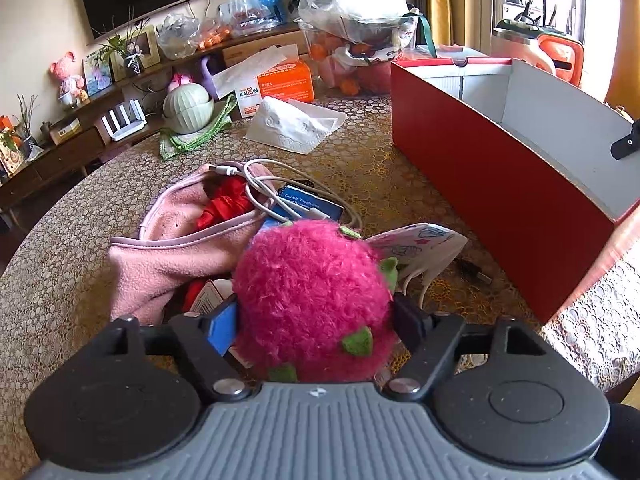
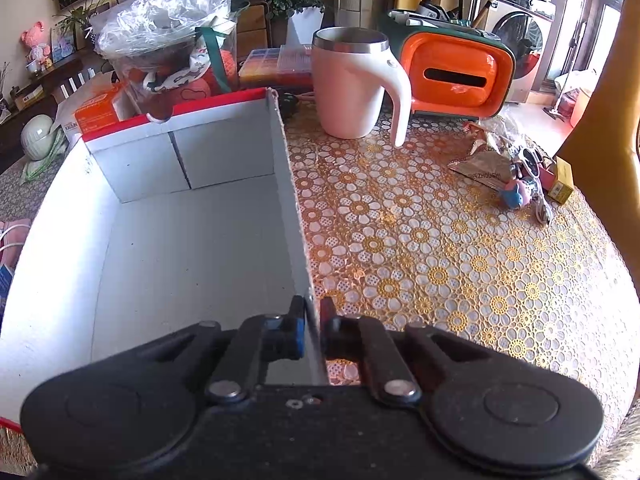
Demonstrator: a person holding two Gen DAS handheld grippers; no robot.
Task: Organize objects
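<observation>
A fuzzy pink plush fruit (image 1: 312, 288) with green leaf patches fills the gap of my left gripper (image 1: 316, 320). Both pads press on its sides, so the gripper is shut on it above a pile on the table. The pile holds a pink fleece pouch (image 1: 168, 248), a white cable (image 1: 264, 188), a blue packet (image 1: 308, 204) and a patterned face mask (image 1: 416, 240). To the right stands a red box (image 1: 480, 168) with a white inside. My right gripper (image 2: 313, 312) is shut on the box's right wall (image 2: 288, 200), one finger inside and one outside. Nothing lies in the box.
A pink mug (image 2: 352, 88), an orange tissue holder (image 2: 456, 76), a snack wrapper (image 2: 484, 160), sunglasses (image 2: 536, 184) and a yellow carton (image 2: 562, 182) stand right of the box. Behind the pile are a white tissue (image 1: 292, 124), an orange tissue box (image 1: 280, 80) and bagged fruit (image 1: 352, 12).
</observation>
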